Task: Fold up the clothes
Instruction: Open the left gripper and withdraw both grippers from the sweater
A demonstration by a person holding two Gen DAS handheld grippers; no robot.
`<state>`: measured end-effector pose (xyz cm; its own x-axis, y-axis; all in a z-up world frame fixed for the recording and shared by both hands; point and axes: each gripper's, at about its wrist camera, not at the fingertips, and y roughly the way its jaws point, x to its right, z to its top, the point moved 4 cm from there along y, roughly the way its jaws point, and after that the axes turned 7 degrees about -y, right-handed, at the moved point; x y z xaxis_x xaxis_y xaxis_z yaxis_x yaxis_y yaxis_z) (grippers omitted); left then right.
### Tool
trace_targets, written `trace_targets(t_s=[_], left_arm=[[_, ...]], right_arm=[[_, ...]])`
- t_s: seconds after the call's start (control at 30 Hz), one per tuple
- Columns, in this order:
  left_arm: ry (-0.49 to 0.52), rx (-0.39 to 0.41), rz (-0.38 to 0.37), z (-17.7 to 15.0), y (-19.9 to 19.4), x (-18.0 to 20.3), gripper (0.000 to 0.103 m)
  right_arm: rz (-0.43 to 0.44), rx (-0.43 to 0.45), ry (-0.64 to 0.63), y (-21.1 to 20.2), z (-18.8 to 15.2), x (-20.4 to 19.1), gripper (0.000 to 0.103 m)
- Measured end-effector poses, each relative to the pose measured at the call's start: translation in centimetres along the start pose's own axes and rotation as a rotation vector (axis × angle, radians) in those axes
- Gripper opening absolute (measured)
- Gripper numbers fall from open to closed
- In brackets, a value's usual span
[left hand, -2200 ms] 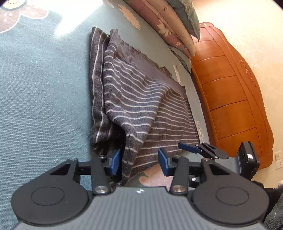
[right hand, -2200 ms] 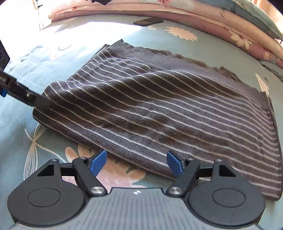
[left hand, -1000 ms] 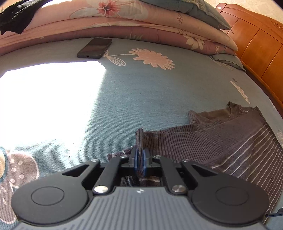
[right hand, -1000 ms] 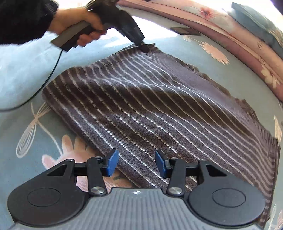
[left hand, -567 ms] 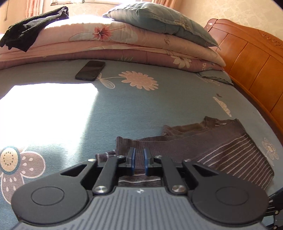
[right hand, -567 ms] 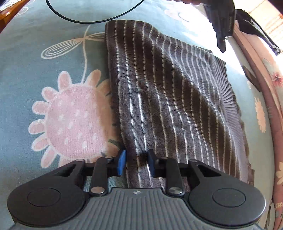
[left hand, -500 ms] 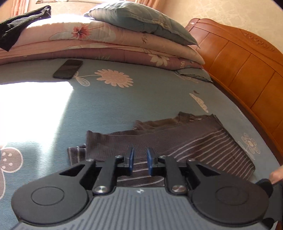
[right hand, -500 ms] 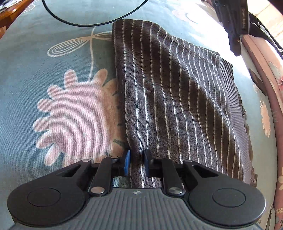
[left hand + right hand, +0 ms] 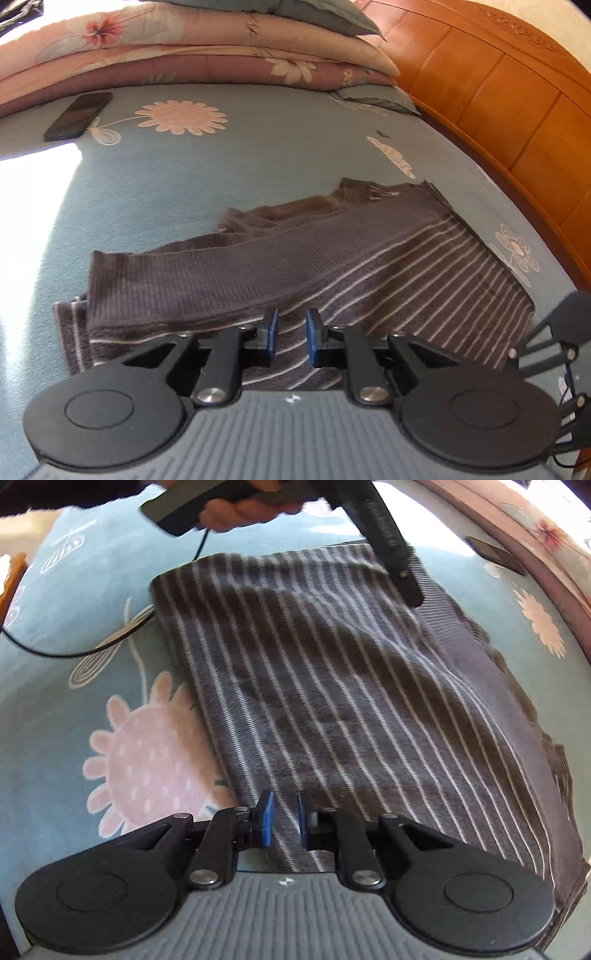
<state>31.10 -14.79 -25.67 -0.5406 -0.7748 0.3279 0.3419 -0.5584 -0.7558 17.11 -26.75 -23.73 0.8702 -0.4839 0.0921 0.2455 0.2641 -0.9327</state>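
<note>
Released far edge of striped sweater (image 9: 332, 266); left gripper (image 9: 291, 339) slightly parted above it. Right gripper (image 9: 283, 823) narrowed onto near corner, clamping.

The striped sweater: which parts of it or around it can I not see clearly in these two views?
- Striped sweater, near edge: hidden behind the gripper body in both wrist views.
- Layers under the top fold: covered, left wrist view.
- Whether either pair of jaws pinches cloth: unclear.
- Phone: mostly cut off in the right wrist view.
- Hand: cut off by the top edge.

Bright daylight w/ blown-out sun patch (image 9: 33, 206) at left, fisheye-bent edges, slight motion blur.
</note>
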Motion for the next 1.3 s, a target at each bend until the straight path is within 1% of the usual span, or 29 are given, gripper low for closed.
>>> trace_targets(t_s=[0.07, 0.1, 0.13, 0.17, 0.2, 0.23, 0.27, 0.33, 0.37, 0.43, 0.47, 0.5, 0.53, 0.57, 0.6, 0.63, 0.7, 0.73, 0.8, 0.9, 0.93, 0.97, 1.03, 1.07, 1.13, 1.17, 1.2, 1.27, 1.3], left_arm=[[0.073, -0.057, 0.033, -0.1, 2.4, 0.8, 0.02], [0.112, -0.046, 0.063, 0.1, 3.2, 0.5, 0.018], [0.15, -0.018, 0.099, 0.4, 3.9, 0.0, 0.013], [0.139, 0.0, 0.125, 1.0, 4.0, -0.6, 0.011], [0.106, 0.013, 0.147, 1.8, 3.9, -1.2, 0.009], [0.099, 0.037, 0.189, 2.4, 3.7, -1.7, 0.009], [0.081, 0.047, 0.194, 2.8, 3.4, -2.0, 0.009], [0.025, 0.048, 0.161, 3.4, 2.8, -2.6, 0.009], [0.013, 0.056, 0.119, 3.6, 2.4, -2.4, 0.011], [0.08, 0.05, 0.047, 3.1, 2.3, -0.8, 0.027], [0.119, 0.035, 0.046, 2.6, 2.7, -0.5, 0.028], [0.156, 0.016, 0.06, 2.1, 3.2, -0.3, 0.033], [0.176, -0.005, 0.105, 1.6, 3.8, -0.7, 0.031], [0.165, 0.002, 0.112, 1.4, 3.8, -1.3, 0.03], [0.124, 0.013, 0.1, 1.6, 3.2, -1.9, 0.029], [0.088, 0.021, 0.101, 1.8, 2.5, -2.2, 0.026], [0.075, 0.051, 0.112, 1.7, 0.5, -2.0, 0.026], [0.081, 0.063, 0.092, 1.3, -0.7, -1.6, 0.027], [0.109, 0.057, 0.038, -0.1, -3.1, -0.1, 0.028], [0.156, 0.008, -0.062, -3.3, -5.1, 2.3, 0.035], [0.169, -0.014, -0.071, -4.5, -5.1, 2.8, 0.036], [0.181, -0.037, -0.067, -5.7, -4.9, 3.1, 0.036], [0.1, -0.12, -0.047, -8.2, -3.5, 2.2, 0.036], [0.07, -0.117, -0.043, -9.2, -3.4, 1.8, 0.035], [0.029, -0.085, -0.041, -10.7, -3.8, 1.5, 0.037], [0.01, -0.084, -0.041, -10.9, -4.1, 1.6, 0.041], [-0.009, -0.084, -0.041, -11.2, -4.4, 1.6, 0.043], [-0.023, -0.095, -0.035, -10.9, -5.1, 2.1, 0.042], [-0.016, -0.082, -0.044, -10.5, -5.4, 2.5, 0.042]], right_arm=[[-0.013, 0.014, 0.047, -0.3, -0.2, 1.1, 0.017], [-0.017, 0.019, 0.06, -0.3, -0.3, 1.6, 0.017], [-0.02, 0.021, 0.068, -0.4, -0.4, 1.8, 0.017], [-0.022, 0.022, 0.074, -0.5, -0.5, 1.9, 0.018], [-0.023, 0.021, 0.085, -0.6, -0.8, 1.9, 0.018], [-0.022, 0.019, 0.096, -0.6, -1.1, 1.9, 0.019], [-0.02, 0.018, 0.11, -0.3, -1.4, 1.9, 0.02], [-0.012, 0.016, 0.139, 0.3, -2.1, 1.9, 0.022], [-0.008, 0.018, 0.154, 0.5, -2.2, 2.0, 0.022], [0.0, 0.026, 0.181, 0.4, -2.4, 2.0, 0.024], [-0.001, 0.031, 0.19, 0.5, -2.5, 2.0, 0.025], [0.0, 0.036, 0.195, 0.4, -2.6, 2.0, 0.026], [0.003, 0.042, 0.2, 0.2, -2.6, 2.1, 0.026], [0.001, 0.049, 0.199, 0.0, -2.6, 2.2, 0.026], [-0.003, 0.056, 0.196, -0.2, -2.5, 2.4, 0.026], [-0.007, 0.063, 0.194, -0.4, -2.5, 2.6, 0.026], [-0.001, 0.093, 0.211, -0.9, -2.2, 3.0, 0.026], [0.003, 0.114, 0.223, -1.0, -1.7, 3.2, 0.026], [0.003, 0.15, 0.227, -0.9, -0.5, 3.2, 0.026], [-0.036, 0.19, 0.17, 0.0, 1.7, 2.6, 0.026], [-0.054, 0.198, 0.152, 0.4, 2.3, 2.5, 0.026], [-0.066, 0.195, 0.141, 1.0, 2.6, 2.3, 0.026], [-0.059, 0.147, 0.142, 2.2, 2.4, 1.8, 0.026], [-0.059, 0.122, 0.15, 2.7, 1.8, 1.4, 0.026], [-0.048, 0.088, 0.163, 2.5, 0.4, 0.3, 0.027], [-0.038, 0.075, 0.175, 2.2, -0.4, -0.3, 0.027], [-0.03, 0.062, 0.185, 1.9, -1.0, -0.8, 0.027], [-0.021, 0.035, 0.199, 1.2, -1.9, -1.2, 0.027], [-0.021, 0.035, 0.216, 0.8, -1.8, -1.0, 0.027]])
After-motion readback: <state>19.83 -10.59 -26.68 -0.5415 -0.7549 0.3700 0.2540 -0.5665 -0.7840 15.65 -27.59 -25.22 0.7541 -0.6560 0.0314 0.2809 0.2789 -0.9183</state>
